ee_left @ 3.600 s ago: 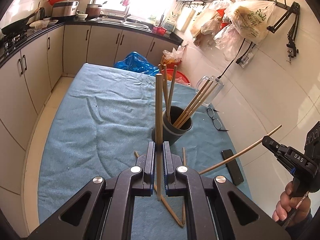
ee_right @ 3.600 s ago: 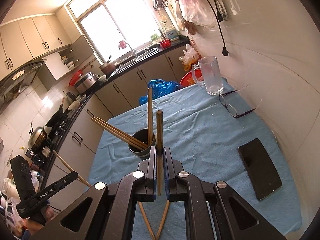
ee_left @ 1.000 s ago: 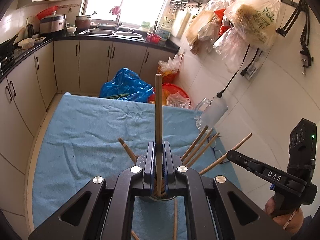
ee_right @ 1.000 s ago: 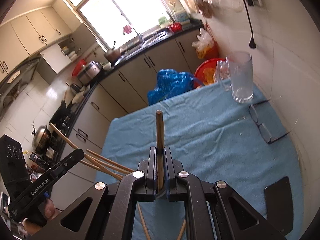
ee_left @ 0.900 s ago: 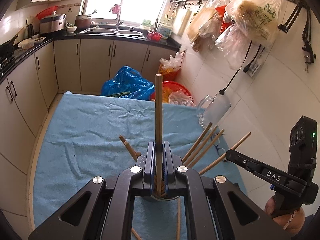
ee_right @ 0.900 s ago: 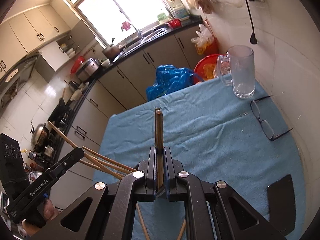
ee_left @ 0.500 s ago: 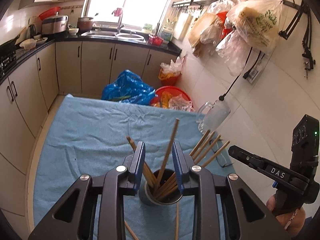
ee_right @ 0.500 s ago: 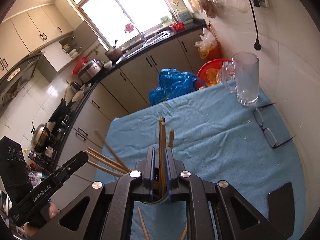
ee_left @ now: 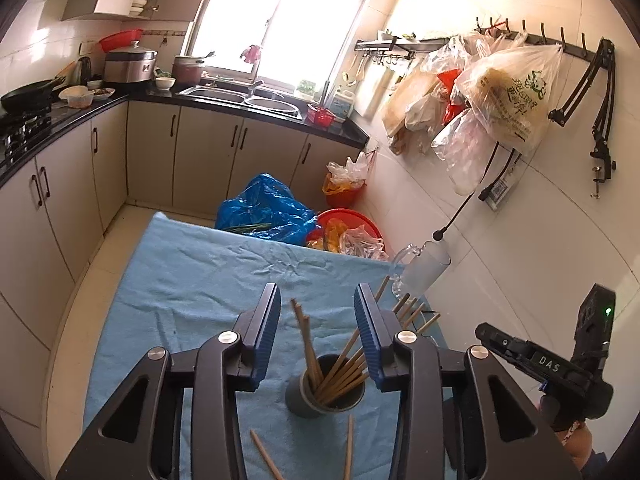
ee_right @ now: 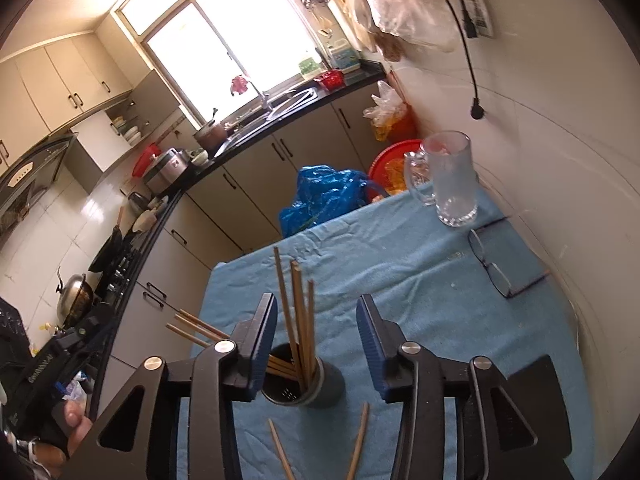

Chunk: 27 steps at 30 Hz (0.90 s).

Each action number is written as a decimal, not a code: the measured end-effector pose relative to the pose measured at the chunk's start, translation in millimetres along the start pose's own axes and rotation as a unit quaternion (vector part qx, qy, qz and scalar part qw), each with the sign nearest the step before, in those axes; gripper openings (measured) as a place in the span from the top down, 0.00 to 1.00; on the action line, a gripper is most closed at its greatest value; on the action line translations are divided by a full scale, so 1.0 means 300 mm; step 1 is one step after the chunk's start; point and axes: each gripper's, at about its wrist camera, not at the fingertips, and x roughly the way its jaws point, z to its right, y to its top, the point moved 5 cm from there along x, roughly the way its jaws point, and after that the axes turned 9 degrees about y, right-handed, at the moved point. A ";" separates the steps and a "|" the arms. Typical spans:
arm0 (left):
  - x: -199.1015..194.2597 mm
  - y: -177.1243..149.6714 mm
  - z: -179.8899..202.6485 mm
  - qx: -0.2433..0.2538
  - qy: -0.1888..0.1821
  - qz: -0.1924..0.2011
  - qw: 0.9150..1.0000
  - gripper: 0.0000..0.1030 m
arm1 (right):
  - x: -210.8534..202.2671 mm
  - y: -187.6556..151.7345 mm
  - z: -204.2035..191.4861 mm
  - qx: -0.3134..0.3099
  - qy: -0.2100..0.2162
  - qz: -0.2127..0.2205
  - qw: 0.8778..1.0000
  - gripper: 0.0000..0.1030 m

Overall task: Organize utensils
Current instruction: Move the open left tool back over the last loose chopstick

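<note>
A dark grey holder cup (ee_left: 305, 403) stands on the blue cloth and holds several wooden chopsticks (ee_left: 343, 364). My left gripper (ee_left: 317, 330) is open and empty, just above and behind the cup. My right gripper (ee_right: 316, 336) is open and empty too, above the same cup (ee_right: 332, 390) with its chopsticks (ee_right: 298, 316). Two loose chopsticks (ee_left: 349, 446) lie on the cloth in front of the cup; they also show in the right wrist view (ee_right: 360, 438). The right gripper's body shows at the right of the left wrist view (ee_left: 560, 368).
The table under the blue cloth (ee_right: 400, 276) carries a glass mug (ee_right: 452, 178), eyeglasses (ee_right: 496, 266) and a black phone (ee_right: 538, 380) along the wall side. A blue bag (ee_left: 264, 210) and red basin (ee_left: 344, 222) sit beyond the far edge.
Both grippers held a chopstick upright over the cup, then opened. Both chopsticks now stand in the cup. Both grippers have risen slightly.
</note>
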 end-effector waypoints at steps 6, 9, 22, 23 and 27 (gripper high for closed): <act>-0.016 -0.082 -0.074 -0.015 0.008 -0.022 1.000 0.64 | -0.001 -0.092 0.057 0.019 -0.014 -0.025 0.999 0.54; -0.011 -0.140 -0.114 -0.021 0.015 -0.040 0.999 0.64 | 0.007 -0.148 0.078 0.025 -0.021 -0.040 0.999 0.54; 0.038 -0.411 -0.207 -0.033 0.036 -0.124 0.991 0.64 | 0.082 -0.368 0.127 0.046 -0.042 -0.103 0.993 0.54; 0.044 -0.432 -0.211 -0.033 0.037 -0.132 0.990 0.64 | 0.092 -0.387 0.130 0.047 -0.043 -0.109 0.992 0.54; 0.071 -0.508 -0.233 -0.038 0.037 -0.166 0.985 0.64 | 0.135 -0.452 0.139 0.054 -0.046 -0.136 0.988 0.54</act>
